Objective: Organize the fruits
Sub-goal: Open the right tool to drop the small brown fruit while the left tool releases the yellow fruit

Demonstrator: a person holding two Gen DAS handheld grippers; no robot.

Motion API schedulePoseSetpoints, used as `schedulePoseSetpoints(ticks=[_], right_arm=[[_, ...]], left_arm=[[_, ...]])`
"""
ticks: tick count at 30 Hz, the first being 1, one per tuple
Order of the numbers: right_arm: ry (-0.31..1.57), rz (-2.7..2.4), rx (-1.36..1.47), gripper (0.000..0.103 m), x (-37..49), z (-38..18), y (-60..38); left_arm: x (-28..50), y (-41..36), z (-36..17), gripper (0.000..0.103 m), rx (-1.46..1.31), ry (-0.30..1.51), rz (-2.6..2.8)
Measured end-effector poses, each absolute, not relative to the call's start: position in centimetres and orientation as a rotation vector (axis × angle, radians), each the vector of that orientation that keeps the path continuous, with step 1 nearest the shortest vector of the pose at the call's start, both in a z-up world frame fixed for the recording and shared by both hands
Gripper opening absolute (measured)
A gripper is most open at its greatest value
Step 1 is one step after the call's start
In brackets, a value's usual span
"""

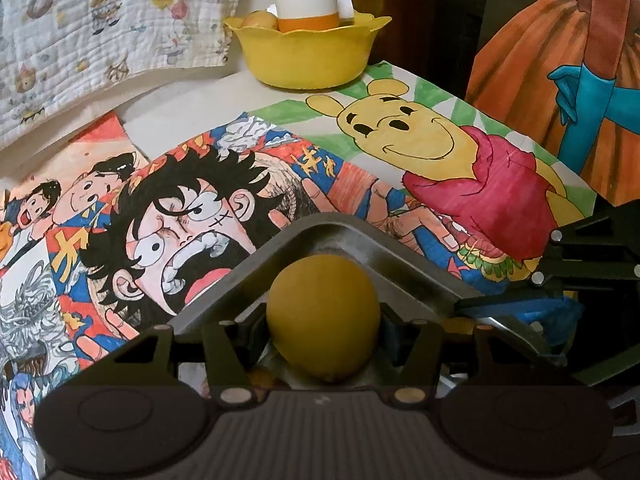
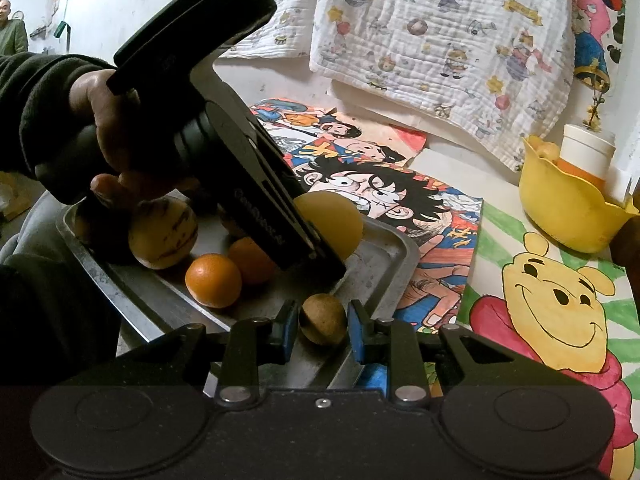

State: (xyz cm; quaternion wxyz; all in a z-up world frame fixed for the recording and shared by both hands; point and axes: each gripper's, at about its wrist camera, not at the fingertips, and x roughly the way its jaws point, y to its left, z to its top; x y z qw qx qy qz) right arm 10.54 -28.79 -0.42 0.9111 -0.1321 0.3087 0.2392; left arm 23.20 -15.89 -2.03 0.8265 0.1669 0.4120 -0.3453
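Observation:
My left gripper (image 1: 323, 320) is shut on a round yellow fruit (image 1: 323, 322) and holds it over the metal tray (image 1: 404, 264). In the right wrist view the same fruit (image 2: 334, 226) sits in the left gripper above the tray (image 2: 384, 268). My right gripper (image 2: 322, 330) is open around a small brown fruit (image 2: 323, 319) on the tray's near edge; its blue pads (image 2: 357, 332) stand beside the fruit, apart from it. Two oranges (image 2: 214, 280) and a striped yellow fruit (image 2: 164, 236) lie in the tray. A yellow bowl (image 1: 308, 54) stands at the back.
The yellow bowl (image 2: 568, 216) holds a white and orange jar (image 1: 306, 4) and a pale fruit (image 1: 258, 20). Cartoon drawings (image 1: 432, 136) cover the table. A quilted cloth (image 1: 100, 28) hangs at the back. The person's hand (image 2: 116, 132) holds the left gripper.

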Motion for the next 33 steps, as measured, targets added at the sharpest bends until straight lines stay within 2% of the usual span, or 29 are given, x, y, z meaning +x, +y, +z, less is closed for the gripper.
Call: schedulePoseSetpoints(ticks=[5, 13, 17, 23, 25, 30, 33], right_arm=[[0.628, 0.483, -0.277, 0.029, 10.3, -0.3, -28.9], [0.615, 0.457, -0.232, 0.033, 10.1, -0.2, -29.2], [0.605, 0.438, -0.210, 0.048, 9.8, -0.3, -29.1], [0.582, 0.412, -0.154, 0.061, 9.2, 0.2, -29.3], [0.573, 0.404, -0.135, 0.067, 8.9, 0.4, -29.4], [0.522, 0.355, -0.064, 0.096, 8.1, 0.8, -29.8], [0.493, 0.322, 0.002, 0.102, 7.5, 0.7, -30.2]], left_arm=[[22.9, -15.4, -1.2, 0.062, 0.326, 0.841, -0.734], [22.4, -14.0, -0.1, 0.071, 0.279, 0.811, -0.693], [21.5, -12.8, 0.6, 0.083, 0.240, 0.779, -0.662], [19.8, -11.1, 1.4, 0.100, 0.200, 0.719, -0.622], [19.2, -10.6, 1.6, 0.102, 0.186, 0.698, -0.607], [17.5, -9.7, 2.1, 0.102, 0.179, 0.654, -0.555], [16.2, -9.0, 2.3, 0.102, 0.179, 0.616, -0.516]])
